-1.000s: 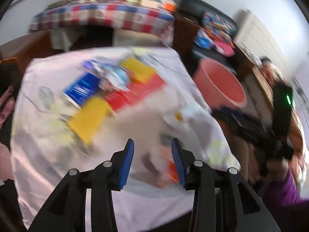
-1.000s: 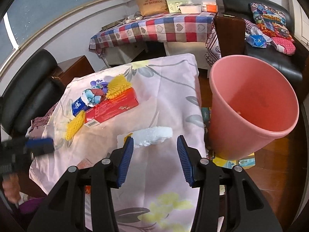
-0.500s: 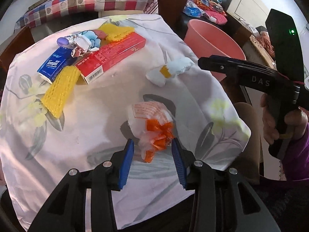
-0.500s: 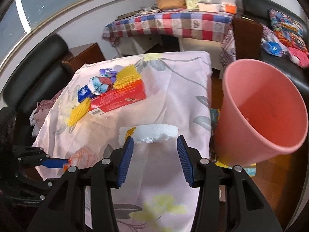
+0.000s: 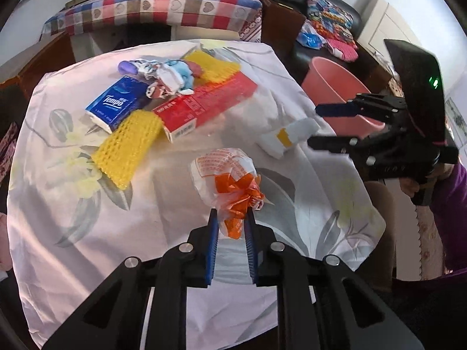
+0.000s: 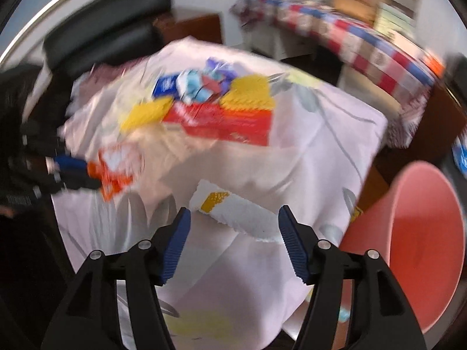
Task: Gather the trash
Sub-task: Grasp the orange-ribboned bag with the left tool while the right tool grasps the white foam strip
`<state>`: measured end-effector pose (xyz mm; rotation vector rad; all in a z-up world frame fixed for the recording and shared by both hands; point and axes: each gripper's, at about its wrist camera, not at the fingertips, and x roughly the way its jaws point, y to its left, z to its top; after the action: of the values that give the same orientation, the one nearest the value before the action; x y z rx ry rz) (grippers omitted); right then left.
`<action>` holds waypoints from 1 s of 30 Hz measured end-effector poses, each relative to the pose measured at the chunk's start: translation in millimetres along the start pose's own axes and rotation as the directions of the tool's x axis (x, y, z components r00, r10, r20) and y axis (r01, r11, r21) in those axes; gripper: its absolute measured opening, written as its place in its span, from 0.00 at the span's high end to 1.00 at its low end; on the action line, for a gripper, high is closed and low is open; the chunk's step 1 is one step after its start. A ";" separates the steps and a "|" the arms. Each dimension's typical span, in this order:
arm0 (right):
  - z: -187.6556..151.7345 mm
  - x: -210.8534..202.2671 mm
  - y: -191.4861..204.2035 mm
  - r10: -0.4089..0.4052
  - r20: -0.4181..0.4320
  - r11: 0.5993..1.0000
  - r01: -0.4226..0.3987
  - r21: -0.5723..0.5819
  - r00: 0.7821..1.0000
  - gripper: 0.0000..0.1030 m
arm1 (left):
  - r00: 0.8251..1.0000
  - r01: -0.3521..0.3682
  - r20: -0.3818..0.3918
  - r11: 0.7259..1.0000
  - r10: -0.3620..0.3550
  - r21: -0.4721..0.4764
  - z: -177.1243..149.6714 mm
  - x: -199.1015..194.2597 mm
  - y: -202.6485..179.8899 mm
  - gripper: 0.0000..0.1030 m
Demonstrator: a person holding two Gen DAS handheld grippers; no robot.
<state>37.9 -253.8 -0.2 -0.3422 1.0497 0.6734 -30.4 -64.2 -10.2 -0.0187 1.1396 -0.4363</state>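
Note:
On the flowered cloth lies a crumpled orange and white wrapper (image 5: 224, 172). My left gripper (image 5: 232, 214) is closing, its blue pads pressing the wrapper's orange tail from both sides. The blurred right wrist view shows that left gripper (image 6: 93, 175) on the same wrapper (image 6: 119, 163). A white torn piece with a yellow patch (image 6: 248, 215) lies just ahead of my right gripper (image 6: 235, 211). Its jaws are opening, one on each side of the piece without touching it. In the left wrist view, the right gripper (image 5: 313, 127) hovers by that piece (image 5: 280, 140).
A pink bin (image 6: 423, 233) stands on the floor right of the table, also visible as the bin (image 5: 329, 78). Further back on the cloth lie a red box (image 5: 204, 108), a blue tissue pack (image 5: 113, 105), yellow mesh pieces (image 5: 128, 145) and crumpled wrappers (image 5: 166, 78). Behind stands a checked table (image 5: 151, 3).
The left gripper sank onto the orange and white wrapper and its jaws narrowed around the tail. The right gripper rolled, swung toward the white piece, and its jaws widened.

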 end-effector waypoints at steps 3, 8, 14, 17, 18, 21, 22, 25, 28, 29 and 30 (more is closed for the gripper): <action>3.3 15.4 4.4 -0.016 -0.071 0.994 0.008 -0.106 0.997 0.39 | 1.000 0.014 -0.004 0.999 -0.014 -0.030 2.0 2.5 4.8 0.84; 6.7 37.1 0.7 -0.049 -0.140 0.981 0.021 -0.195 0.989 0.39 | 1.000 0.025 -0.013 0.998 -0.026 -0.063 4.5 8.1 8.8 0.84; 7.6 32.4 -19.0 0.004 -0.092 0.996 -0.012 -0.086 0.996 0.39 | 1.000 0.025 -0.009 0.997 -0.026 -0.076 7.6 9.0 11.0 0.84; 2.5 32.2 -27.1 0.008 -0.081 1.000 -0.010 -0.018 0.997 0.65 | 1.000 0.022 -0.005 0.996 -0.022 -0.084 9.1 7.5 11.7 0.84; 0.0 30.7 -29.1 0.013 -0.071 1.000 -0.013 0.007 0.997 0.68 | 1.000 0.022 -0.003 0.996 -0.023 -0.085 9.9 7.2 12.8 0.84; -6.7 24.1 -32.3 0.035 -0.032 0.996 -0.033 0.080 0.999 0.85 | 1.000 0.022 0.003 0.996 -0.021 -0.088 10.9 5.6 13.5 0.84; -10.0 21.0 -33.1 0.046 -0.018 0.993 -0.044 0.107 0.999 0.87 | 1.000 0.021 0.005 0.996 -0.021 -0.089 10.9 4.7 13.5 0.84; -13.9 14.6 -34.7 0.056 0.016 0.985 -0.058 0.160 0.998 0.87 | 1.000 0.023 0.018 0.996 -0.022 -0.087 11.3 1.5 12.8 0.84; -23.4 -0.3 -29.0 0.055 0.073 0.969 -0.071 0.235 0.996 0.87 | 0.999 0.031 0.044 0.996 -0.027 -0.086 13.5 -4.0 11.3 0.84; -25.1 -3.8 -27.2 0.050 0.088 0.964 -0.072 0.256 0.995 0.87 | 0.998 0.036 0.053 0.996 -0.032 -0.085 15.4 -5.8 9.9 0.84; -28.1 -9.2 -25.2 0.042 0.112 0.954 -0.073 0.292 0.993 0.87 | 0.998 0.039 0.060 0.996 -0.035 -0.081 17.6 -6.9 8.4 0.84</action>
<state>32.4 -291.6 -6.7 -0.0160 1.0452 0.5695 -14.5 -57.7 1.4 -0.1236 1.0999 -0.4191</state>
